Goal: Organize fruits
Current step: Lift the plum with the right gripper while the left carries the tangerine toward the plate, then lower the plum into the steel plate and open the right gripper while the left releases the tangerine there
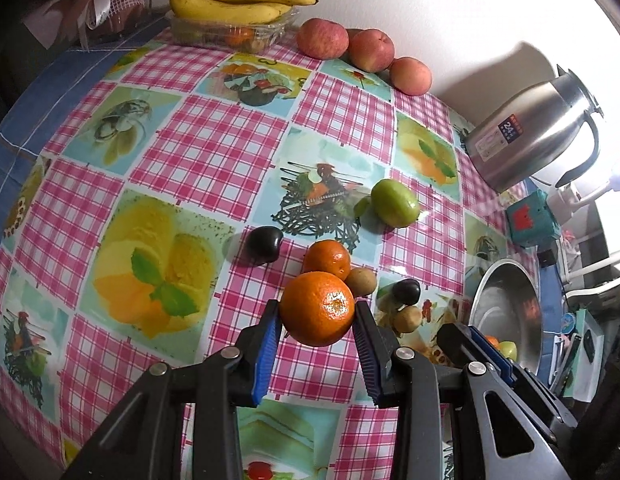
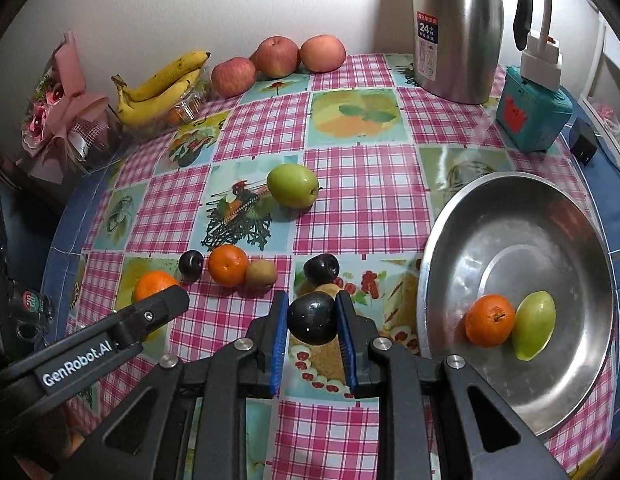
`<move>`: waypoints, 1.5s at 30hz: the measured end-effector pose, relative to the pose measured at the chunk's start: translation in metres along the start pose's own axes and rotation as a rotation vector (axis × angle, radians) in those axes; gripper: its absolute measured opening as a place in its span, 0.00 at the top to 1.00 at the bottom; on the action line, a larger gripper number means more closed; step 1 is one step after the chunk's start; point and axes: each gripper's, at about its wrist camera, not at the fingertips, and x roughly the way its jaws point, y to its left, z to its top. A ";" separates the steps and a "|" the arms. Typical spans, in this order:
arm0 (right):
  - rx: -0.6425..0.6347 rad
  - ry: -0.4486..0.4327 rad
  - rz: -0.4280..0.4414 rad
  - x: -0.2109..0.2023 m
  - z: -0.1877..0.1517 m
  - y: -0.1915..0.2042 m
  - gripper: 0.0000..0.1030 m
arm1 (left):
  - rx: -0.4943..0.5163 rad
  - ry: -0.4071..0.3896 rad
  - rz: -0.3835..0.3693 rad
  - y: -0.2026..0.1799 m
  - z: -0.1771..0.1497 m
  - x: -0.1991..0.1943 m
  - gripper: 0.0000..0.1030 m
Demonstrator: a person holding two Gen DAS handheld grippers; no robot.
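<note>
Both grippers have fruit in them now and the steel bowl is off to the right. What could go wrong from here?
1. The round orange tangerine sits at the tips of the left gripper; it could slip out.
2. The right gripper pinches the glossy dark plum equally far forward.
3. The wide steel bowl already holds an orange tangerine and a green fruit; a dropped fruit may knock them.

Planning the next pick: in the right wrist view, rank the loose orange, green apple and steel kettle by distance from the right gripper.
1. Loose round orange, up-left of the right gripper.
2. Green apple, mid-table.
3. Tall steel kettle, far back.
</note>
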 end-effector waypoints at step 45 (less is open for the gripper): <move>0.268 -0.086 -0.173 -0.018 0.028 -0.159 0.76 | 0.432 -0.014 -0.048 -0.183 -0.031 0.065 0.62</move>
